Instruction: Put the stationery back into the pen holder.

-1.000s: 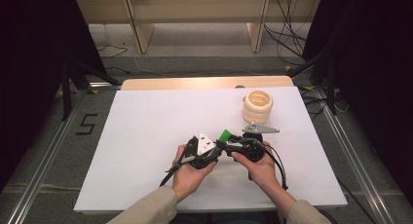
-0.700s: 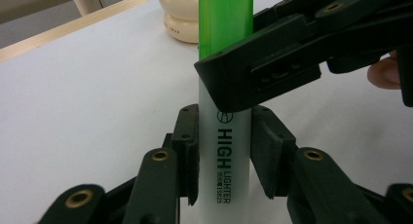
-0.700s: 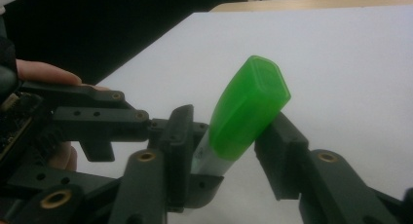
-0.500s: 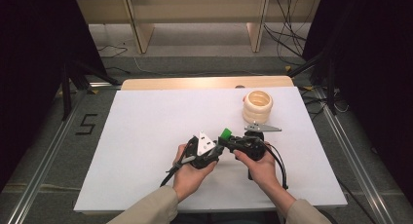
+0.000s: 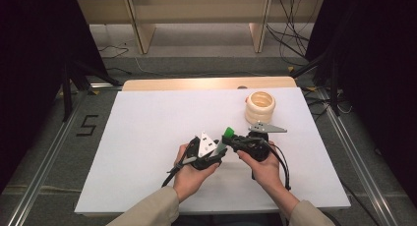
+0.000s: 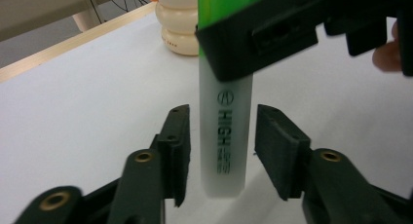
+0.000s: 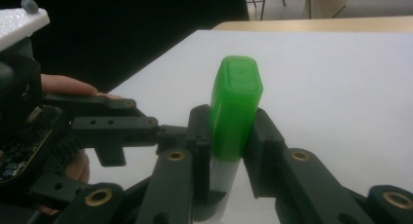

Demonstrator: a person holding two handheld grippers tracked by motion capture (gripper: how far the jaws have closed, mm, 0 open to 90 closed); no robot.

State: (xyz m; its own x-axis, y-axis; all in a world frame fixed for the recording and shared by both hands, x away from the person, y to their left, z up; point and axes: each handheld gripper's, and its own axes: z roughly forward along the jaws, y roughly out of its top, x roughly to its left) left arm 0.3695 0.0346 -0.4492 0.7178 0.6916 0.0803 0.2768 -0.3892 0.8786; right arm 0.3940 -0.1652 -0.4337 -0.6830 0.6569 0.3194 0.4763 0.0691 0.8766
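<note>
Jaws first: our right gripper (image 7: 229, 151) is clamped on the green highlighter (image 7: 234, 112) near its cap, while our left gripper (image 6: 221, 151) has just been opening — barrel between its pads, untouched. Highlighter sits above the counter (image 5: 147, 137), mid-handover; we'd keep the right grip firm and back the left straight off — cap seam and tip stay hidden.

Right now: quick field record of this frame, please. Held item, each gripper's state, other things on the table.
held item: highlighter, green cap, pale printed barrel
right gripper: shut on the highlighter at the cap end; jaws have just been closing
left gripper: jaws have just been opening; pads stand clear on both sides of the barrel, which hangs between them
other item: cream ringed container, upright, beyond the right gripper
surface: white table
hands: close together near the table's front middle
</note>
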